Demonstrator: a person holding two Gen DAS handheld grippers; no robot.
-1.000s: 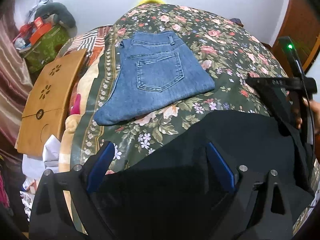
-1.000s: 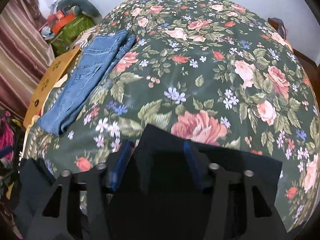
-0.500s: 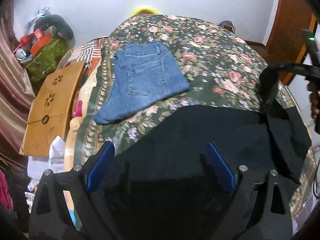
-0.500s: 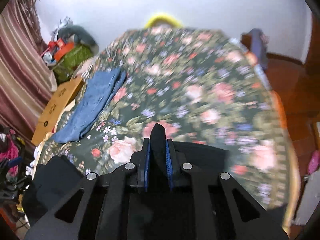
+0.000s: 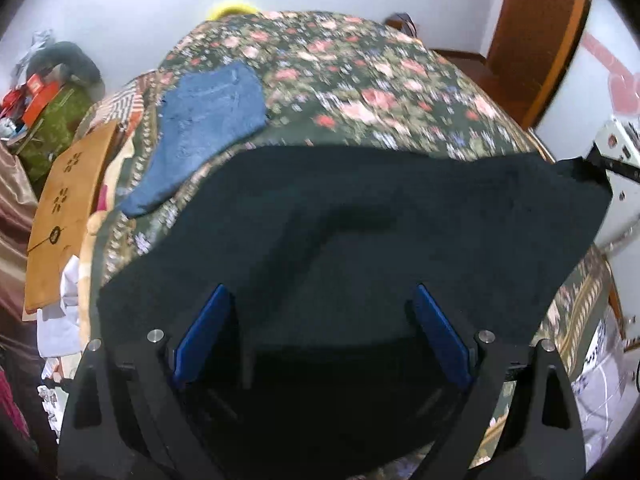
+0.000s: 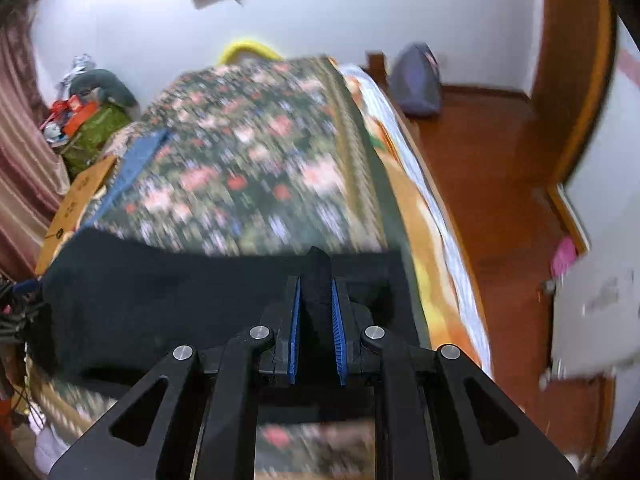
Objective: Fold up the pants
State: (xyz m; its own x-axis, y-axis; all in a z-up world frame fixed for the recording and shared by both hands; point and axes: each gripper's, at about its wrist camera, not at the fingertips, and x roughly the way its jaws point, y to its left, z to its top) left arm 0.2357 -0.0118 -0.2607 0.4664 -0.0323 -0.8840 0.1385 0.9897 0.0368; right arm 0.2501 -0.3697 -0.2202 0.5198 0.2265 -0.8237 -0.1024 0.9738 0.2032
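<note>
No writing I can read; my right tool (image 6: pixel 316 304) clamps the black pants (image 6: pixel 160 292), left tool (image 5: pixel 320 328) apart over them.

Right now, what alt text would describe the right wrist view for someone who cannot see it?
The right gripper is shut on a raised fold of the black pants, pinched between its blue-padded fingers near the floral bedspread's right edge. Folded blue jeans lie far left on the bed; the image is motion-blurred, with wooden floor on the right.
</note>
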